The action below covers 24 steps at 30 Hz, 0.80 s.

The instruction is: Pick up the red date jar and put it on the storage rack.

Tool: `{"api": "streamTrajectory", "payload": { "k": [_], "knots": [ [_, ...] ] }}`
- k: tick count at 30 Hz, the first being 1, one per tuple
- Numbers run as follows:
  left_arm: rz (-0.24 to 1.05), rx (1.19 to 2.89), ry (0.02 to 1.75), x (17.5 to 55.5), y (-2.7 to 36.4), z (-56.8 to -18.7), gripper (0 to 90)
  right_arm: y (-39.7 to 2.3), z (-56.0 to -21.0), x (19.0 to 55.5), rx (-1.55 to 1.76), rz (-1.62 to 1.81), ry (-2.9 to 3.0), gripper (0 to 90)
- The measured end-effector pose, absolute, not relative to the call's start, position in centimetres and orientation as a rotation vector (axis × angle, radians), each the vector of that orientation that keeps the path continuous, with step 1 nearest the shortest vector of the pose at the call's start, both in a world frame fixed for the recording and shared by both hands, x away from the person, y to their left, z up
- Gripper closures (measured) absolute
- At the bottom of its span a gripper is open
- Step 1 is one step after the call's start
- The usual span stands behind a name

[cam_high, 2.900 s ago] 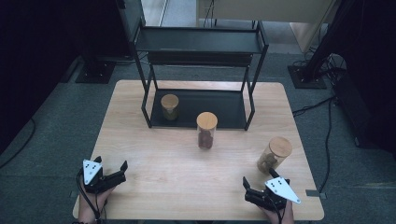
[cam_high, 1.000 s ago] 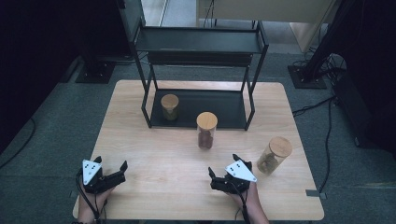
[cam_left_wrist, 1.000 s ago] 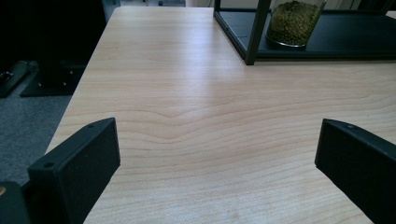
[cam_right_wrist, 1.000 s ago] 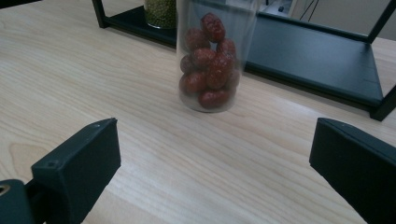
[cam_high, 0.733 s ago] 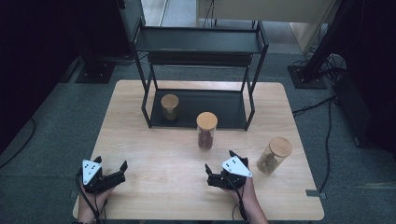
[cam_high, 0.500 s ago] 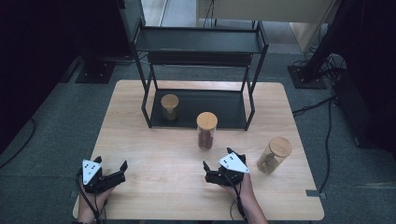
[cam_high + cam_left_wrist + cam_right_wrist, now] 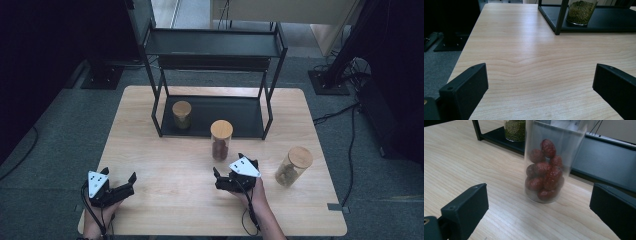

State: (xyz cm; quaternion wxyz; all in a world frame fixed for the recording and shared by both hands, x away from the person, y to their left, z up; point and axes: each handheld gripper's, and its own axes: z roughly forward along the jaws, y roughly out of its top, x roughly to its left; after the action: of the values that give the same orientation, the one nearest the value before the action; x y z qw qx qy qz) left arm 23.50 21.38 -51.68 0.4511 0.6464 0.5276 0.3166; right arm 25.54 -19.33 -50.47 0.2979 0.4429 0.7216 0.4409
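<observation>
Reaching in with jaws spread wide, the right gripper (image 7: 231,170) lines up on the tall clear glass jar of red dates with a round wooden lid (image 7: 549,162), standing on the pale wooden table (image 7: 165,160) just before the black metal shelf rack (image 7: 210,50). Smooth, breakable glass, probably slippery: grip mid-body, squarely. The left gripper (image 7: 125,182) rests, jaws apart, empty.

right gripper (image 7: 227,171) moved from near table edge leftward and forward, jaws now spread facing jar of red fruit (image 7: 220,140).
</observation>
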Motion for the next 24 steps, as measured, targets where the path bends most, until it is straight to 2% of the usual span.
{"api": "streamTrajectory", "payload": {
  "k": [24],
  "knots": [
    [0.767, 1.592, 1.307, 23.6, 21.5, -51.7, 0.2, -18.7, -49.5, 28.4, 1.176, 1.181, 1.903, 2.3]
  ]
}}
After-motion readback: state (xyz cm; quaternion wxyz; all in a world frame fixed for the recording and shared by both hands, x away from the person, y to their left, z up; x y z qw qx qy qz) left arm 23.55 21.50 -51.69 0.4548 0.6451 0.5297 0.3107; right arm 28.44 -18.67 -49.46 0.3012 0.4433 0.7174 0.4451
